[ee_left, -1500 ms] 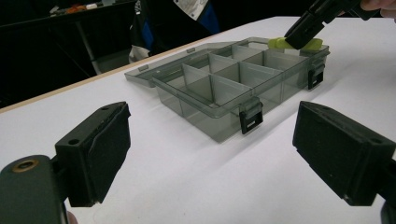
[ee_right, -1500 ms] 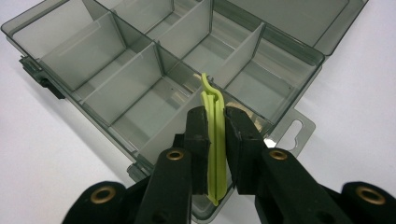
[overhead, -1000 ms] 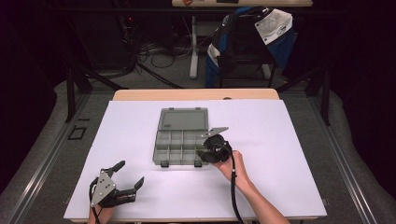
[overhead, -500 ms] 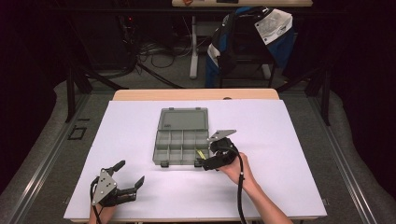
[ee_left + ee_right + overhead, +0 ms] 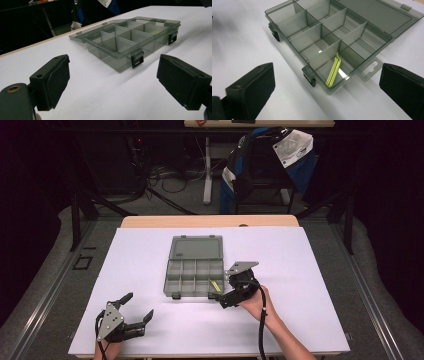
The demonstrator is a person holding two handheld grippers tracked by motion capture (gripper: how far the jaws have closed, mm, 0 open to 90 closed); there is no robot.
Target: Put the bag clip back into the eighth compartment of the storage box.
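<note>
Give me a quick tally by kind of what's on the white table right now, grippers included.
Grippers: 2, the left gripper and the right gripper, both open
Grey organizer box, lid open flat: 1
Yellow-green tweezers, lying in the box's corner compartment nearest the right gripper: 1
Total: 4

Organizer box (image 5: 329, 37) translucent smoky plastic, glossy; table cover (image 5: 150, 250) matt white.

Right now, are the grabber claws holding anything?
No, nothing. The left gripper and right gripper are both open and empty. The yellow-green strip lies loose in a corner compartment of the open organiser box.
</note>
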